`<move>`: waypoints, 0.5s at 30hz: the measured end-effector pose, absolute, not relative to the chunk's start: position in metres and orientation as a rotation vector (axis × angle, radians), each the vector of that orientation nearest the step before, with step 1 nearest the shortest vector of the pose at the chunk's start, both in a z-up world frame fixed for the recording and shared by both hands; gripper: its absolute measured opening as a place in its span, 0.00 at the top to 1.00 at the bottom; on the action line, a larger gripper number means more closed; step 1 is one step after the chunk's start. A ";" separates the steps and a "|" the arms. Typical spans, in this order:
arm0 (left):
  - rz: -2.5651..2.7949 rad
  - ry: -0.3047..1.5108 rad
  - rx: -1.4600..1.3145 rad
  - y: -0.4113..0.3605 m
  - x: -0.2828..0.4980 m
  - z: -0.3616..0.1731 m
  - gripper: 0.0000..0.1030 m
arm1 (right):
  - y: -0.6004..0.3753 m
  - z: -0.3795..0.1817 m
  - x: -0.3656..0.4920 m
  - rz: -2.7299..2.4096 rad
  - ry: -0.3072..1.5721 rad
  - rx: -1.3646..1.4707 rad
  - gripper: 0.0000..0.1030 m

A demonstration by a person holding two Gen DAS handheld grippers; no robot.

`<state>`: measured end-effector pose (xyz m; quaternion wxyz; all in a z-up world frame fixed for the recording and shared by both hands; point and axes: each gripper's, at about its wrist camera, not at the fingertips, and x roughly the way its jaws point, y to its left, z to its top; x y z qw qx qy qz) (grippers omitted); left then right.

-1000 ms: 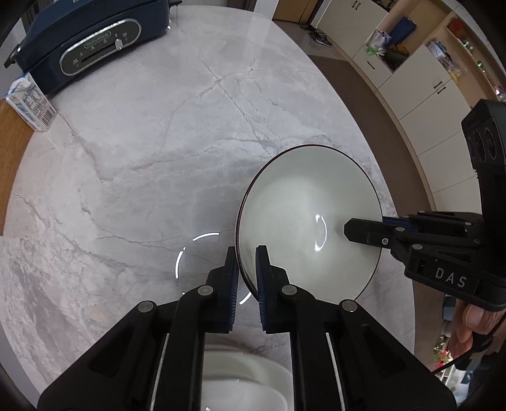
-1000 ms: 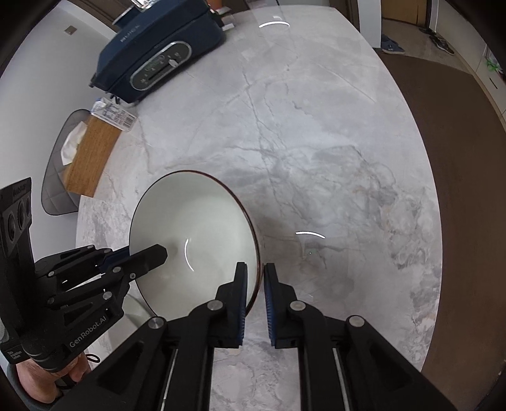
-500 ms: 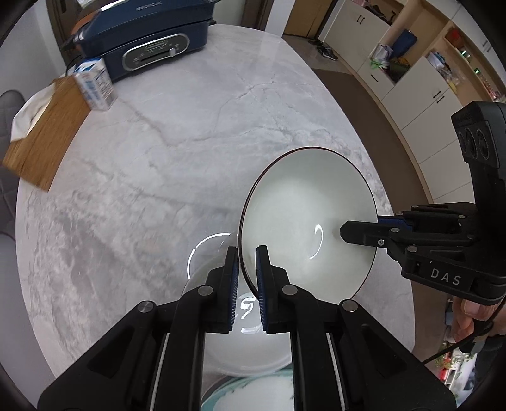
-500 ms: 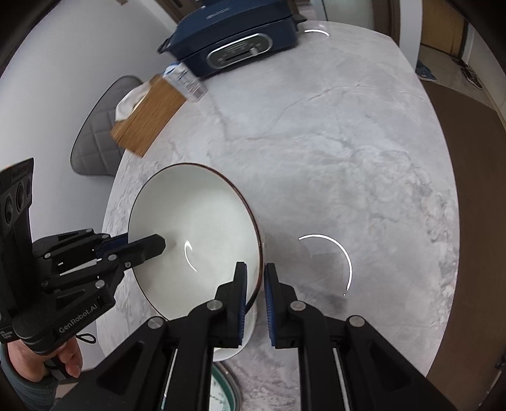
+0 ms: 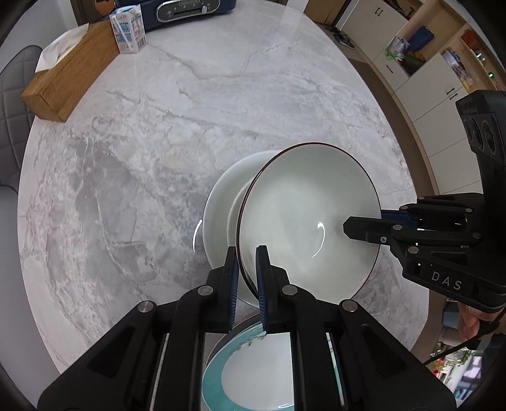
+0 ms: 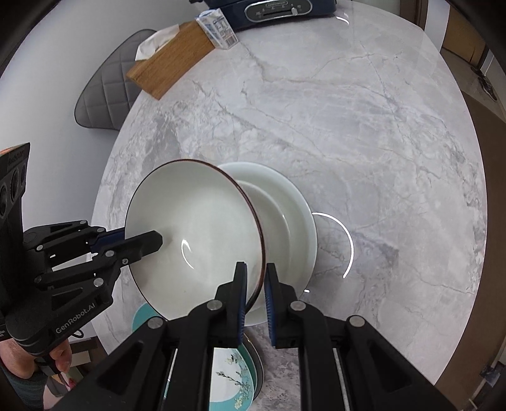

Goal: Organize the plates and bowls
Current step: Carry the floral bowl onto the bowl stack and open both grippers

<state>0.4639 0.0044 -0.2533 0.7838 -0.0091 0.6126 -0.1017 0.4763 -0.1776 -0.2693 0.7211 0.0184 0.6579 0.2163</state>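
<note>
A pale bowl with a dark rim (image 5: pixel 303 218) (image 6: pixel 196 234) hangs above the marble table, pinched at opposite edges. My left gripper (image 5: pixel 246 268) (image 6: pixel 158 238) is shut on one side of its rim. My right gripper (image 6: pixel 254 284) (image 5: pixel 346 226) is shut on the other side. Directly under the bowl lies a white plate (image 5: pixel 221 208) (image 6: pixel 291 208), partly hidden by it. A teal-rimmed plate with a flower pattern (image 5: pixel 253 373) (image 6: pixel 234 382) lies nearer, mostly hidden behind the gripper bodies.
At the table's far side stand a wooden tissue box (image 5: pixel 69 76) (image 6: pixel 170 60), a small milk carton (image 5: pixel 128 30) (image 6: pixel 218 30) and a dark blue appliance (image 5: pixel 186 9) (image 6: pixel 275 9). A grey chair (image 6: pixel 104 91) stands by the table. Cabinets (image 5: pixel 420 88) line the room.
Both grippers have carried the bowl across the table toward its near side. It now hangs over the white plate, and the teal-rimmed plate has come into view.
</note>
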 end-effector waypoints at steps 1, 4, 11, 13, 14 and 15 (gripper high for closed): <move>-0.218 1.329 -0.018 0.005 0.467 -0.259 0.91 | -0.177 -0.272 0.475 0.475 1.458 0.039 0.88; -0.214 1.349 -0.017 0.004 0.470 -0.272 0.91 | -0.176 -0.278 0.475 0.464 1.466 0.026 0.88; -0.195 1.344 -0.010 0.003 0.481 -0.281 0.91 | -0.174 -0.291 0.478 0.447 1.478 0.005 0.88; -0.192 1.344 0.001 0.003 0.485 -0.281 0.91 | -0.175 -0.291 0.479 0.439 1.473 0.005 0.87; -0.192 1.343 0.002 0.003 0.485 -0.281 0.91 | -0.176 -0.291 0.480 0.435 1.471 0.004 0.86; -0.190 1.345 -0.001 0.003 0.486 -0.282 0.90 | -0.176 -0.290 0.481 0.436 1.470 0.003 0.85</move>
